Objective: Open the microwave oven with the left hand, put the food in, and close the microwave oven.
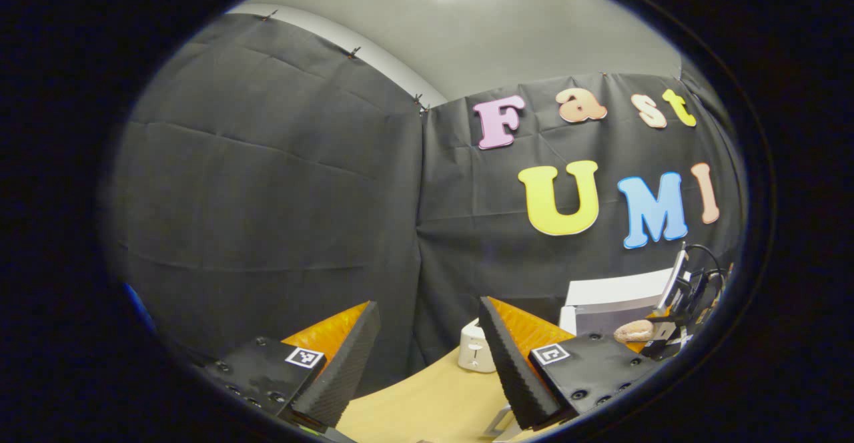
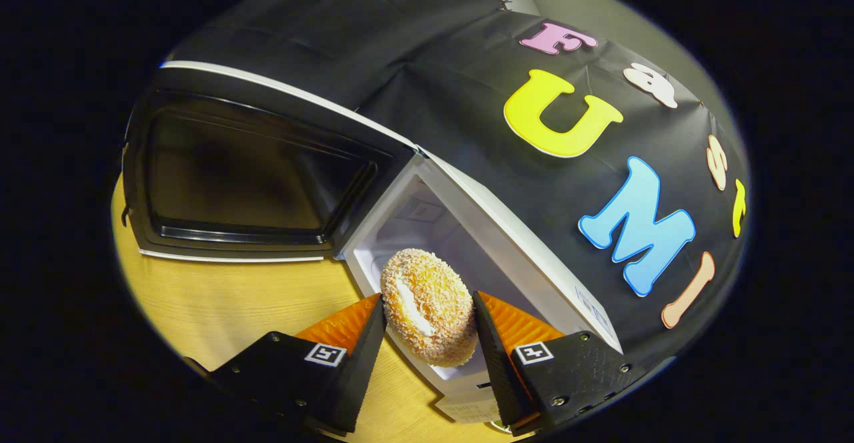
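Light wooden tabletop (image 2: 220, 303) carries a white boxy microwave oven (image 2: 534, 263), its dark-windowed door (image 2: 247, 176) swung wide open. Right tool (image 2: 430, 336) pinches a round crumb-coated doughnut (image 2: 427, 309) between both fingers, held on edge at the oven's open cavity mouth. Left tool (image 1: 427, 356) spread apart, holding nothing, above the tabletop near a small white appliance (image 1: 475, 349).

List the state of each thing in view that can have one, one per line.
Microwave: open, cavity exposed.
Door: swung wide to the side.
Donut: held on edge at the cavity mouth, not yet set down.
Right gripper: shut on the donut, jaws pressing both sides.
Left gripper: open, jaws apart, holding nothing.
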`<action>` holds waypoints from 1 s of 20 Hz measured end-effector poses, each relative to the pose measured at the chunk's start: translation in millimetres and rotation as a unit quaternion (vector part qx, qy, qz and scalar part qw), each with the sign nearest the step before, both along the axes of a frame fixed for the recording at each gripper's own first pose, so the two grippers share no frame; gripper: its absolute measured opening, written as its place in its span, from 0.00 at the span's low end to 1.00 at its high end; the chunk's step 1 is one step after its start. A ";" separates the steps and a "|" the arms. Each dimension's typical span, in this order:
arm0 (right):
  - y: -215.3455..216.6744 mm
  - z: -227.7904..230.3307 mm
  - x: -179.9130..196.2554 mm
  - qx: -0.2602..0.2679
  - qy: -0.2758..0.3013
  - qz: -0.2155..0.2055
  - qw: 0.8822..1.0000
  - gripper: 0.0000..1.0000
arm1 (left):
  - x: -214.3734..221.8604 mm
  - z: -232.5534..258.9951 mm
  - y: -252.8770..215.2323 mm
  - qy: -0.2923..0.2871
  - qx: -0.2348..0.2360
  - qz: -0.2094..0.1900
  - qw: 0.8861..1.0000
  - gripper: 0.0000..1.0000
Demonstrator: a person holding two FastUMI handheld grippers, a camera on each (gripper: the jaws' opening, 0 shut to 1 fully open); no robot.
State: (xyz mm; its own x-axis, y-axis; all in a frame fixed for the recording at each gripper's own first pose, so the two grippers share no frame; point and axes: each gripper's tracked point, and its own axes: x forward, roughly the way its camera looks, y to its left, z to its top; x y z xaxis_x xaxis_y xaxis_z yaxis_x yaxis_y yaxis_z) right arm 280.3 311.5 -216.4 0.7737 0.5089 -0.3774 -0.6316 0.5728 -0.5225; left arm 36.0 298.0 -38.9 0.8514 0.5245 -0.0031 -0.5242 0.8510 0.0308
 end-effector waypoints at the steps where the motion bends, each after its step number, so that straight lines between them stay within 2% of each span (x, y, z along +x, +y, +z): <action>1: 1.9 -3.3 7.7 -0.006 -0.006 -0.004 1.000 0.77 | 0.7 -1.9 5.5 0.002 -0.001 0.004 1.000 0.97; 9: 20.5 -55.8 47.1 -0.036 -0.022 -0.024 0.999 0.77 | 2.2 -35.4 41.8 0.043 -0.005 0.032 0.999 0.97; 14: 36.0 -72.2 66.1 -0.057 -0.032 -0.018 0.998 0.77 | 10.6 -56.6 52.5 0.061 -0.011 0.033 0.997 0.97; 19: 40.0 -81.5 79.3 -0.069 -0.036 -0.030 0.997 0.77 | 20.3 -70.6 54.1 0.068 -0.018 0.027 0.997 0.97; 20: 38.5 -84.6 79.1 -0.072 -0.034 -0.032 0.996 0.80 | 22.3 -74.5 53.5 0.069 -0.020 0.025 0.997 0.97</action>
State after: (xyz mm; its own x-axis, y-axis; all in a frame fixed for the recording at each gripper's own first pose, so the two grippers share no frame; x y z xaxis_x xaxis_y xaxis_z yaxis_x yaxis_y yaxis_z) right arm 359.4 350.0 -301.0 0.8290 0.4031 -0.3878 -0.5566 0.5269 -0.6423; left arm 58.3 351.5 -113.4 0.8139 0.5636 -0.1410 -0.5594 0.8258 0.0717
